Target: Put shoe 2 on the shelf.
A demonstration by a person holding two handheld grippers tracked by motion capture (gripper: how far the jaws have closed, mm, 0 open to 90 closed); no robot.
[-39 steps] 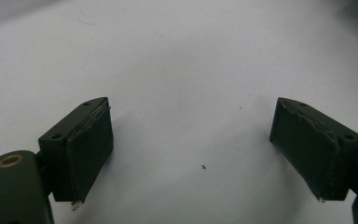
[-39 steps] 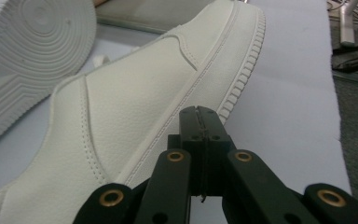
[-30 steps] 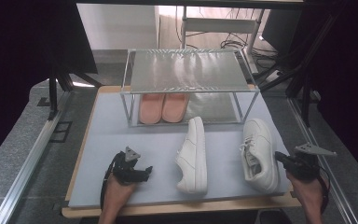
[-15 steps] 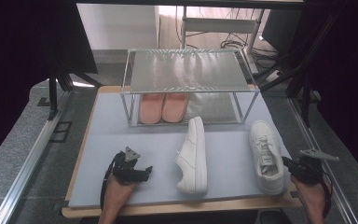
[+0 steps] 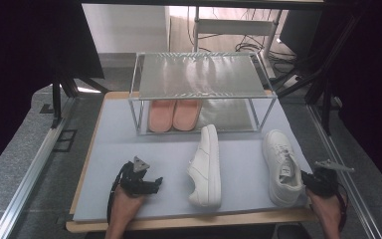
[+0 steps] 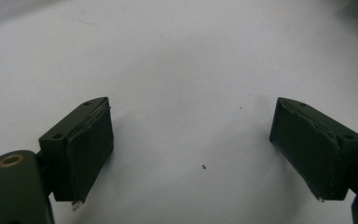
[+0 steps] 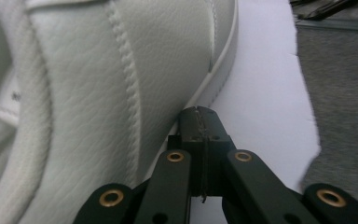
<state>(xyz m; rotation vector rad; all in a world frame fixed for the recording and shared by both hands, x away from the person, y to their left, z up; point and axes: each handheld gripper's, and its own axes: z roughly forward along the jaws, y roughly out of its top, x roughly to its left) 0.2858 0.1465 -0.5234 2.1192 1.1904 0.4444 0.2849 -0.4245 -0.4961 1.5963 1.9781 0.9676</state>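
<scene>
A white sneaker (image 5: 282, 167) stands upright on the pale mat (image 5: 124, 144) at the right; in the right gripper view its leather side (image 7: 98, 93) looms close. My right gripper (image 5: 308, 181) (image 7: 199, 116) is shut, with nothing between its jaws, and its tip rests against the sneaker's sole edge near the heel. A second white sneaker (image 5: 206, 167) lies on its side in the middle of the mat. At the front left my left gripper (image 5: 154, 184) (image 6: 191, 149) stands open just above bare mat, with nothing between its pads.
A metal-framed rack (image 5: 199, 74) with a mesh top stands at the back of the mat, and a pair of pink slippers (image 5: 174, 113) sits under it. The mat's right edge (image 7: 307, 121) and grey floor lie close beside the right gripper.
The right sneaker has gone from tilted to flat and upright on the mat. My right hand has sunk and drawn back toward the near edge. The left hand kept still.
</scene>
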